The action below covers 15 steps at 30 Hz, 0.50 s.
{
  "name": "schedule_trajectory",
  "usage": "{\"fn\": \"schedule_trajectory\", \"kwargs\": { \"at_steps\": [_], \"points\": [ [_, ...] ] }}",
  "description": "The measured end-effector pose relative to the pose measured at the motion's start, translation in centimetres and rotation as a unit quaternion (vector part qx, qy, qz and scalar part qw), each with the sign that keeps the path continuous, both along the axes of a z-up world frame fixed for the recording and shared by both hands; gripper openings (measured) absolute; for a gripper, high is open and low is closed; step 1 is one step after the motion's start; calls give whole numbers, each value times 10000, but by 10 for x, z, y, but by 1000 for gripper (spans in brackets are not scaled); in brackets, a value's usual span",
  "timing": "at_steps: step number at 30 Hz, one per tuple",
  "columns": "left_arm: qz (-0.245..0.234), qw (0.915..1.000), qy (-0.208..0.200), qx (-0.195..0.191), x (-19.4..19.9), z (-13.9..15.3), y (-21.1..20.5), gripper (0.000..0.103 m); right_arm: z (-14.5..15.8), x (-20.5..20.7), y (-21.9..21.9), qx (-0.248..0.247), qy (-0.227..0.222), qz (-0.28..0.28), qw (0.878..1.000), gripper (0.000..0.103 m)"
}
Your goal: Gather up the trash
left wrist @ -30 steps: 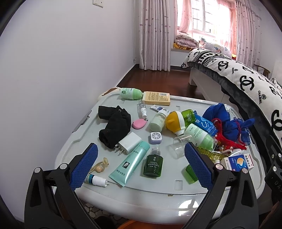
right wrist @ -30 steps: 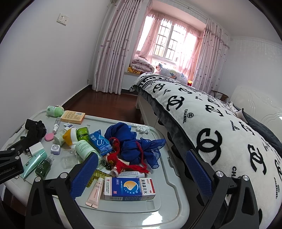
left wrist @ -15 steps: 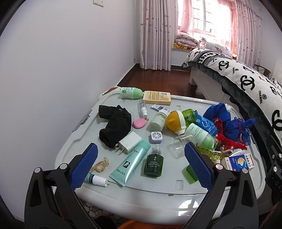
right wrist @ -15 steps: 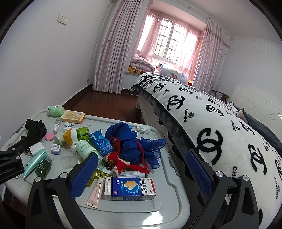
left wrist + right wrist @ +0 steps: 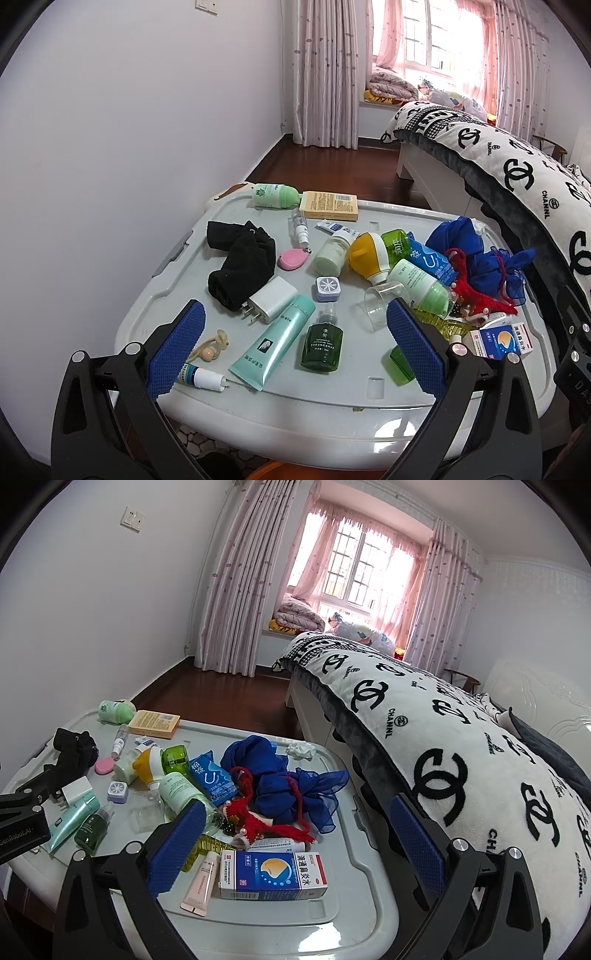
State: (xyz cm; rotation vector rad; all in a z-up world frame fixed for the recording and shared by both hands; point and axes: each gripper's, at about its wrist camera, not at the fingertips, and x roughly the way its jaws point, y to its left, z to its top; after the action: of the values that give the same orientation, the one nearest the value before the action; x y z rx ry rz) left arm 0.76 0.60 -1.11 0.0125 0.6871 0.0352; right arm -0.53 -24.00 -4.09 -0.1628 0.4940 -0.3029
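A grey plastic bin lid (image 5: 258, 402) serves as a table, littered with items. A crumpled white tissue (image 5: 302, 749) lies at its far right edge beside a blue scarf (image 5: 280, 775). My left gripper (image 5: 295, 347) is open and empty, above the lid's near edge, over a teal tube (image 5: 275, 341) and a dark green bottle (image 5: 322, 341). My right gripper (image 5: 295, 849) is open and empty, above a blue and white medicine box (image 5: 273, 875) and a pink tube (image 5: 199, 882). The left gripper's body shows at the left edge of the right wrist view (image 5: 22, 823).
Black cloth (image 5: 240, 264), white charger (image 5: 271, 301), yellow box (image 5: 328, 205), several bottles, a clear cup (image 5: 380, 304) and red yarn (image 5: 266, 819) crowd the lid. A bed with a black and white blanket (image 5: 461, 760) stands close on the right. A wall runs along the left.
Both views have shifted only slightly; the left gripper has drifted a little. Nothing on the lid has moved and both grippers stay open.
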Motion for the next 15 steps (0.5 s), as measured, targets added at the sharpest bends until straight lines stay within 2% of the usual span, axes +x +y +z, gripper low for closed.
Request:
{"fn": "schedule_trajectory", "kwargs": {
  "at_steps": [15],
  "points": [
    [27,10000,-27,-3,0,2,0,96,0,0,0,3,-1,1,10000,98]
  ]
}}
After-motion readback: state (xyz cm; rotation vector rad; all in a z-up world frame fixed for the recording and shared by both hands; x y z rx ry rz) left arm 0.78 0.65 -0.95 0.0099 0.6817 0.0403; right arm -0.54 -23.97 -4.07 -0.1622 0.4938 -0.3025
